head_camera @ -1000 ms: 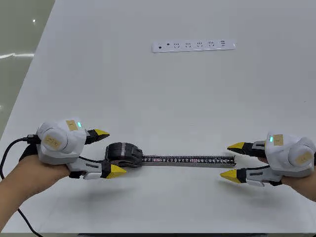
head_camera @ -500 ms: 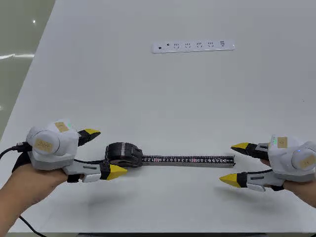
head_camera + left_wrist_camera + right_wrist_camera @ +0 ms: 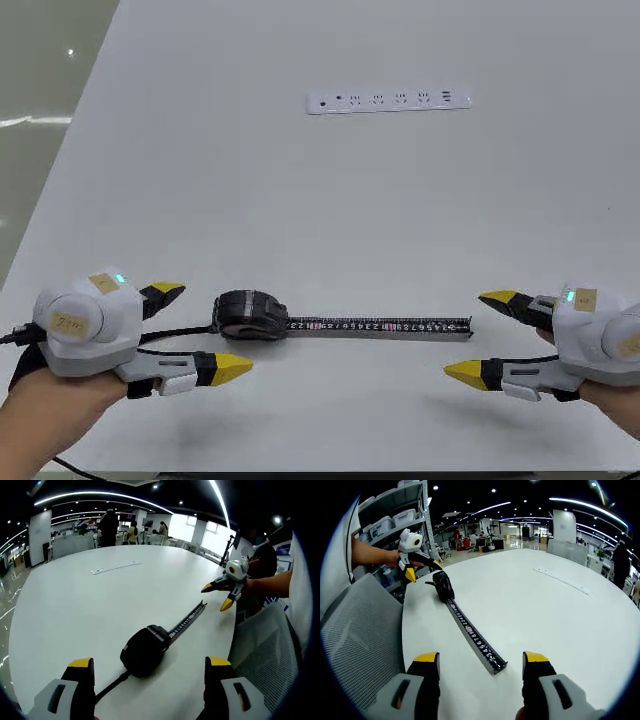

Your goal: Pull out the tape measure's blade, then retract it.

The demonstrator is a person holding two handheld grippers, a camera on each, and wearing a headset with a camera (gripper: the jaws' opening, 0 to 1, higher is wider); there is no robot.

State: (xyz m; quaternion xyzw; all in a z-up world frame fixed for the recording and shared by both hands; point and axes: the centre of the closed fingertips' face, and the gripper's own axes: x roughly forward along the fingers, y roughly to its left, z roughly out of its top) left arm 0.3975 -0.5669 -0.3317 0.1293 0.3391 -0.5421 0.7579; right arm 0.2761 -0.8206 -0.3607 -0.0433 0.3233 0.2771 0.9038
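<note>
The blade was found extended along the table's near edge, its case nearest the wide-open left gripper, its tip facing the wide-open right gripper.

Big white table; white power strip on it, top centre of head view. Glossy grey floor upper left, w/ reflections. Left gripper view: open-plan office, curved ceiling light strips at top, bright windows upper right, people far back, grey mesh chair lower right. Right gripper view: shelving w/ bins upper left, white pillar upper right.
</note>
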